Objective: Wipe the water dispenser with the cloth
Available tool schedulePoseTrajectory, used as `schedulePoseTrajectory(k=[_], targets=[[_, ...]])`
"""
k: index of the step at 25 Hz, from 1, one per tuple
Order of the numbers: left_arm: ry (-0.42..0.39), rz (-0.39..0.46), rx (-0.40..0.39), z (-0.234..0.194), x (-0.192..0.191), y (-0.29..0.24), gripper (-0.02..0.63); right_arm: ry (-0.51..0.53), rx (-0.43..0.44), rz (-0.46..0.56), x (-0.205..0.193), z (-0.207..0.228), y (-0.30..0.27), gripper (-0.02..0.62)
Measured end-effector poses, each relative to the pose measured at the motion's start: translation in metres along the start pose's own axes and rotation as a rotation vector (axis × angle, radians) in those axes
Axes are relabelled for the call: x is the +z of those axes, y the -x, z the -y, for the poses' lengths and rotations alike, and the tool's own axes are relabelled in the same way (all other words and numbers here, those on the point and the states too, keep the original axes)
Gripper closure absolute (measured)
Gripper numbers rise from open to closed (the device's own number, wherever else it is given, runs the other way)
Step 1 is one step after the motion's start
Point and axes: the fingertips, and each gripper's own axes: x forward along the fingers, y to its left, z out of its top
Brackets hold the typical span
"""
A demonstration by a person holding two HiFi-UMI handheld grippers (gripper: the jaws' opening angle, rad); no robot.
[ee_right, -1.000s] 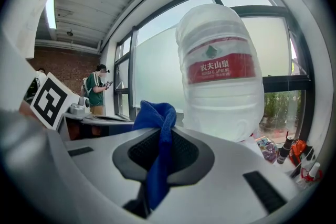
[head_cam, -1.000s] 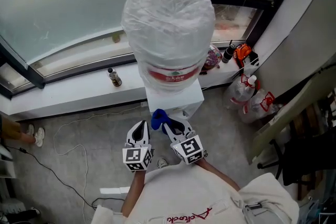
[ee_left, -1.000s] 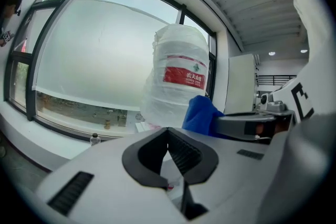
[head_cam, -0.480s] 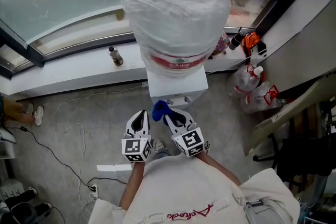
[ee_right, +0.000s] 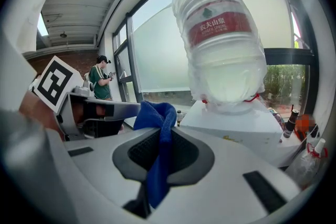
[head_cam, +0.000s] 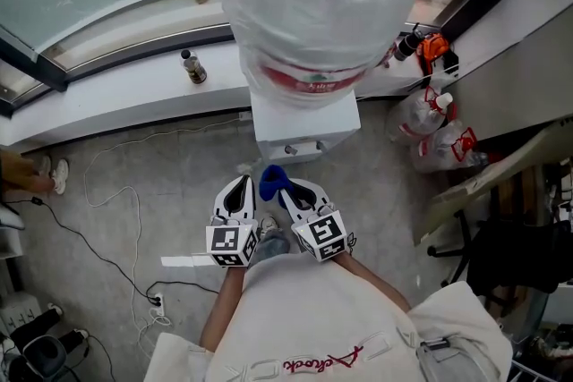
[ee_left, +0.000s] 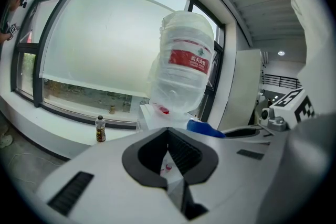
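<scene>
The right tool [head_cam: 288, 195] is clamped on the folded blue cloth [head_cam: 271, 181]; the left tool [head_cam: 238, 199] is closed and empty. The white box-shaped water dispenser [head_cam: 304, 131] stands directly ahead of the cloth, not touching, nearer the right tool.

A cream top [head_cam: 313, 318] fills the head view from five to seven o'clock. It seems short-sleeved, though the sleeve ends are hard to make out. Red script lettering [head_cam: 320, 366] runs across it at six o'clock, cut off by the picture's edge. A grey strap piece [head_cam: 431, 344] lies on the cloth at four o'clock.

The left gripper [head_cam: 242, 185] and right gripper [head_cam: 288, 197] have smooth pale grey shells that taper to a point. Each carries a cube with black-and-white square markers, the left cube [head_cam: 233, 244] and the right cube [head_cam: 323, 234]. In the gripper views, dark ribbed pads [ee_left: 181, 152] line the inner faces. Dark rectangular slots [ee_right: 261, 185] are set into the shells at four and eight o'clock.
</scene>
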Motion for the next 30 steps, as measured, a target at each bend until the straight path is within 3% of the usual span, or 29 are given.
schedulePoseTrajectory(k=[11, 21, 30], targets=[[0.005, 0.018, 0.036, -0.010, 0.006, 0.012, 0.594, 0.056, 0.001, -0.002, 0.012, 0.019, -0.052, 0.546], [0.017, 0.023, 0.073, -0.016, 0.003, 0.022, 0.594, 0.083, -0.118, -0.011, 0.042, 0.064, -0.112, 0.546], [0.014, 0.024, 0.077, -0.018, 0.004, 0.024, 0.594, 0.073, -0.160, -0.031, 0.032, 0.077, -0.106, 0.546]])
